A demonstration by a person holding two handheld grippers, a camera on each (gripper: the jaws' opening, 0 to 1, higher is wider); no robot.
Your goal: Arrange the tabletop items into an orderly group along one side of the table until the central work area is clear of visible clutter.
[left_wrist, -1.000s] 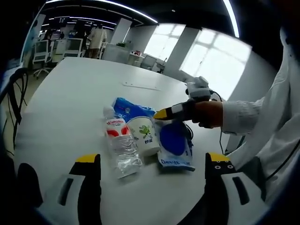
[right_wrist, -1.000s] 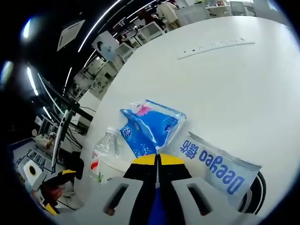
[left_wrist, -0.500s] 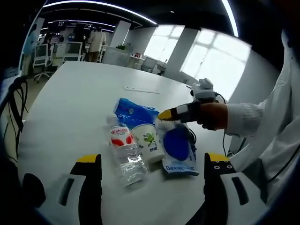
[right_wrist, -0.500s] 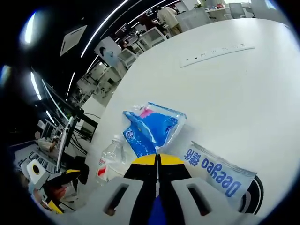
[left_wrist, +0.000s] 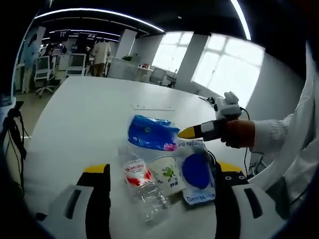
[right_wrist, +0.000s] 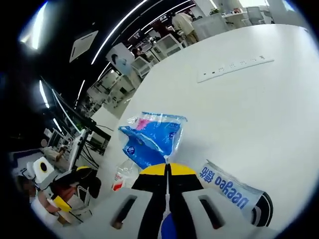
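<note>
While left gripper (left_wrist: 158, 199) hangs with jaws spread wide, right gripper (right_wrist: 168, 172) is clamped tight — over white pouch (left_wrist: 198, 172); bottle (left_wrist: 142, 186), cup (left_wrist: 168, 175), blue bag (left_wrist: 152, 133) clustered beside it near table (left_wrist: 79, 114) edge.

office chairs (left_wrist: 47, 69), windows (left_wrist: 227, 67), ceiling lights (right_wrist: 119, 27)

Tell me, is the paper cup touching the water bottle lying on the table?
Touching. In the left gripper view the paper cup lies against the side of the water bottle, with no strip of white table between them.
</note>
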